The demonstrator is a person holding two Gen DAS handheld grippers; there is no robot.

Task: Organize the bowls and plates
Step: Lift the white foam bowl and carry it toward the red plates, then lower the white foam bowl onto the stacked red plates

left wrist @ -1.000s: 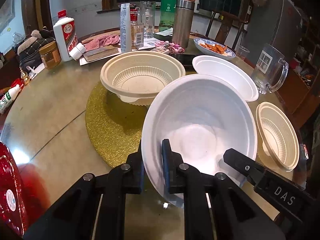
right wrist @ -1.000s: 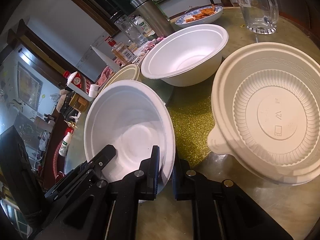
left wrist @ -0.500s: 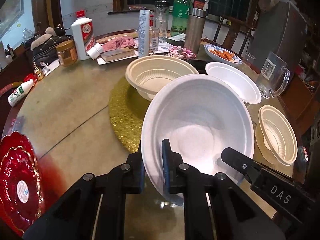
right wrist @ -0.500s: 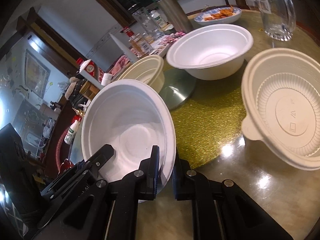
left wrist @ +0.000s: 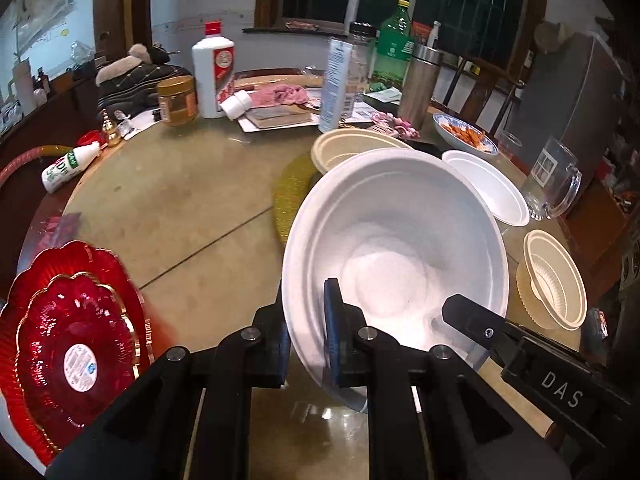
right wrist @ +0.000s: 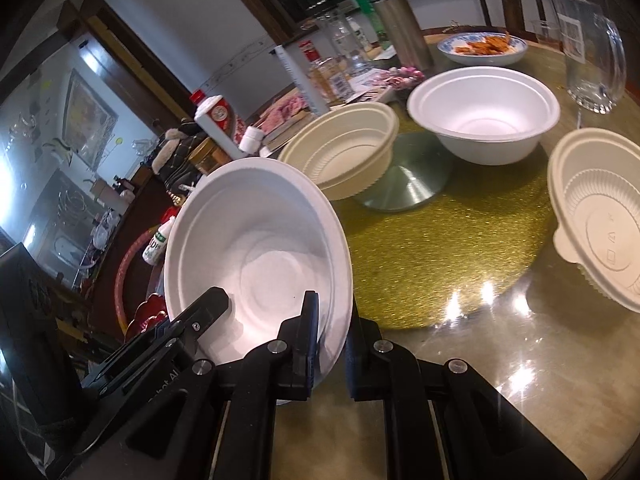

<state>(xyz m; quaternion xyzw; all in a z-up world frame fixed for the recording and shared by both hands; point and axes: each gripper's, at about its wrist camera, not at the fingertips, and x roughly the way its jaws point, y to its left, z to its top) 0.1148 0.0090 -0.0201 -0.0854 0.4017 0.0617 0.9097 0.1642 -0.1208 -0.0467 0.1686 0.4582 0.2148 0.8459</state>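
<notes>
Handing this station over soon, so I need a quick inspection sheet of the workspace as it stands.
Surface: round table, gold mat in the middle.
Job's things: white bowl held tilted; second white bowl, two cream bowls on the table; red plates stacked.
Clutter: bottles, jar, glass mug, food dish.
Grippers: left claw and right claw both shut on the white bowl's rim.
Cables: nothing seen.
Surroundings: window, chair.

White bowl (left wrist: 394, 240) carried back from gold mat (right wrist: 440, 240) (slightly raised); red plates (left wrist: 72, 344) now visible.
</notes>
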